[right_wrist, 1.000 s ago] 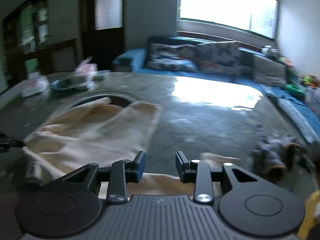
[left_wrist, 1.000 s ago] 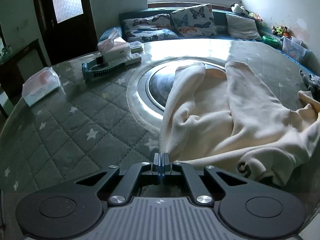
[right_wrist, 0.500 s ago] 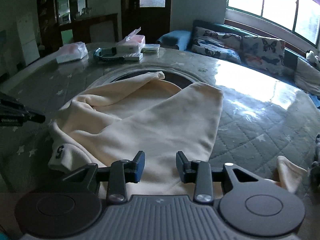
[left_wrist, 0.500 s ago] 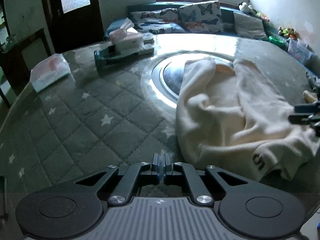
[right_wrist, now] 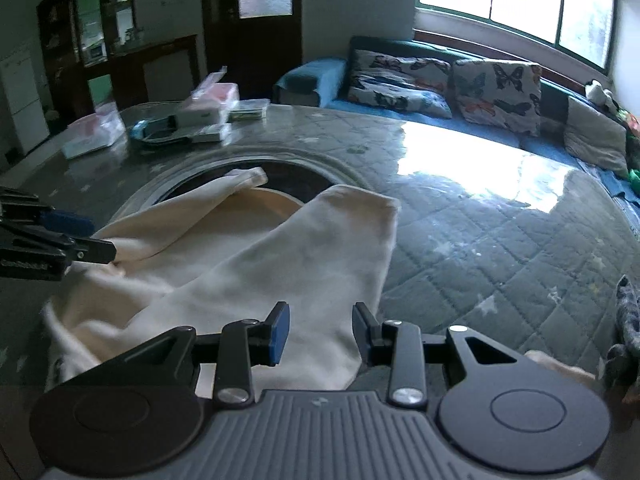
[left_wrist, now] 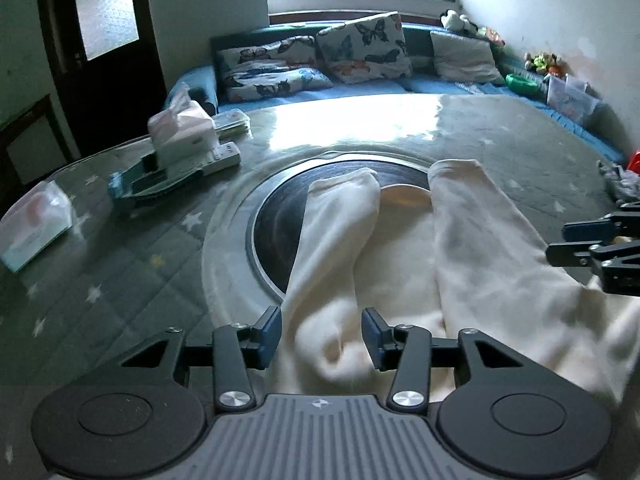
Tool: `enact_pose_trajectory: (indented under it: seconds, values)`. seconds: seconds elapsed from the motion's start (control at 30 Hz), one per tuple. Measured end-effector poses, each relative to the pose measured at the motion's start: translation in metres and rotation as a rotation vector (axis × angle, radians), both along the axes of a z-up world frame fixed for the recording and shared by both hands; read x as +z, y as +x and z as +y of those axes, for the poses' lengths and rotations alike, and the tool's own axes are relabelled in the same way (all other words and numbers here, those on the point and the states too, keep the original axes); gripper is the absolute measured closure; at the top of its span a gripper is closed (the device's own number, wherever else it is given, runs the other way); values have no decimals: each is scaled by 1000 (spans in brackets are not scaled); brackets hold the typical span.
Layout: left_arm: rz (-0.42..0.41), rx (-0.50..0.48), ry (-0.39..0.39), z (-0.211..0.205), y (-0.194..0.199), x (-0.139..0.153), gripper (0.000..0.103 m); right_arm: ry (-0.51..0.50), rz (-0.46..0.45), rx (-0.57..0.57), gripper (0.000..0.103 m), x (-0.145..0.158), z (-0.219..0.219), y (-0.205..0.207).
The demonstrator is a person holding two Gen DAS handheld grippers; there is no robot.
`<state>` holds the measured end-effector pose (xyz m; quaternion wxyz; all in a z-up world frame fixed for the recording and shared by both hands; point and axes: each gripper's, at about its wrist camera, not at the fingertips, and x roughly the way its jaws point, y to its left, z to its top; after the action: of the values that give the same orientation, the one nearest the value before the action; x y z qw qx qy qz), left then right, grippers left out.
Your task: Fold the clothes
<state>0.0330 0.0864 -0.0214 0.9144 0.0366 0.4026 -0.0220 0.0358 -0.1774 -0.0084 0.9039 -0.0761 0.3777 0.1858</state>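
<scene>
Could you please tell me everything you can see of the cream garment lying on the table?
The cream garment looks like soft, fleecy knit. It lies crumpled on the quilted star-patterned table cover, two sleeve-like tubes pointing toward the sofa, their ends reaching over the dark round inset. The open left gripper straddles a bunched fold of the left tube; the open right gripper straddles the other tube's near edge. Neither has closed on it.
</scene>
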Motion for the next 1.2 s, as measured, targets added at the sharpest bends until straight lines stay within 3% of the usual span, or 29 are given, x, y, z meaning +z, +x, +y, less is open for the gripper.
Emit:
enact_pose_trajectory:
  seconds: [0.13, 0.2, 0.3, 0.5, 0.6, 0.77, 0.83, 0.9, 0.93, 1.2]
  values:
    - [25, -2, 11, -1, 24, -10, 61, 4, 9, -30, 69, -5, -1, 23]
    - [36, -4, 12, -1, 33, -15, 80, 5, 13, -45, 69, -8, -1, 34]
    - [34, -1, 3, 4, 34, -19, 94, 7, 19, -67, 69, -12, -2, 50]
    - [-21, 118, -4, 32, 16, -10, 98, 16, 29, -94, 69, -19, -2, 66]
    - [-35, 222, 21, 54, 1, -7, 98, 18, 27, -96, 69, -20, -2, 69]
    - [15, 350, 58, 85, -16, -10, 93, 22, 26, -89, 69, -21, 2, 72]
    - [37, 372, 73, 92, -19, -11, 82, 20, 21, -93, 69, -21, 5, 74]
    - [28, 378, 78, 93, -19, -6, 60, 26, 20, -101, 69, -20, 6, 77]
    - [21, 379, 80, 93, -19, -3, 58, 29, 21, -105, 69, -20, 6, 78]
    - [-21, 131, -82, 55, 6, 12, 57, 28, 30, -126, 69, -22, 6, 93]
